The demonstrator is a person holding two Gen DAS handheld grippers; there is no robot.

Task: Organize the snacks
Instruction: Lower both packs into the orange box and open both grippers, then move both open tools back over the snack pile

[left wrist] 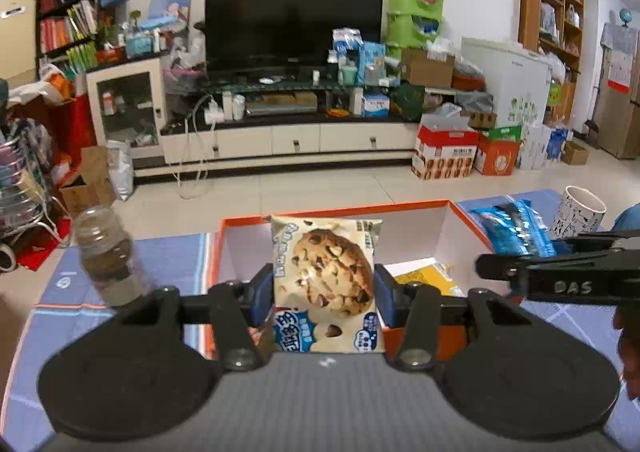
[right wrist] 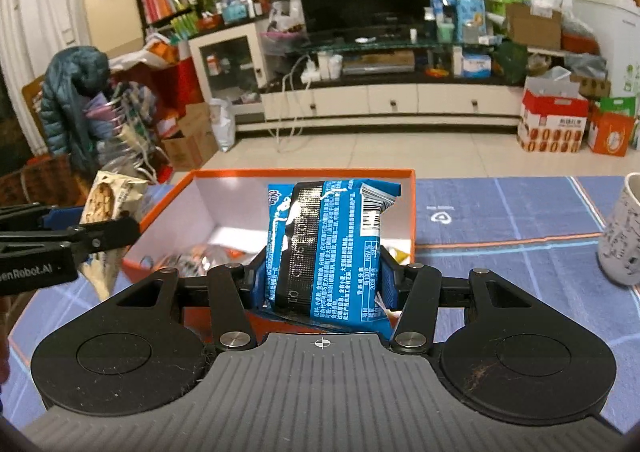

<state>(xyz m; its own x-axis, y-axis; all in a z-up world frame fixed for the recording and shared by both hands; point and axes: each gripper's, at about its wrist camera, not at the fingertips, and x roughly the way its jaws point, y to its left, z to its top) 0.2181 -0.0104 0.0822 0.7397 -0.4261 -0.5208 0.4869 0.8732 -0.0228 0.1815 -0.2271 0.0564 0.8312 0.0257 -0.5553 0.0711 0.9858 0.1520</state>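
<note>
I am holding two snack packets, one in each gripper. My left gripper (left wrist: 324, 294) jaws are clamping one cream cookie packet (left wrist: 326, 284); my right gripper (right wrist: 322, 276) jaws are clamping one blue foil snack packet (right wrist: 332, 248). Both are hanging over one orange, white-lined cardboard box (right wrist: 412, 211) on the blue-clothed desk (right wrist: 500, 236). Beside it are standing one clear plastic bottle (left wrist: 106, 256) and one white patterned mug (right wrist: 622, 236).
</note>
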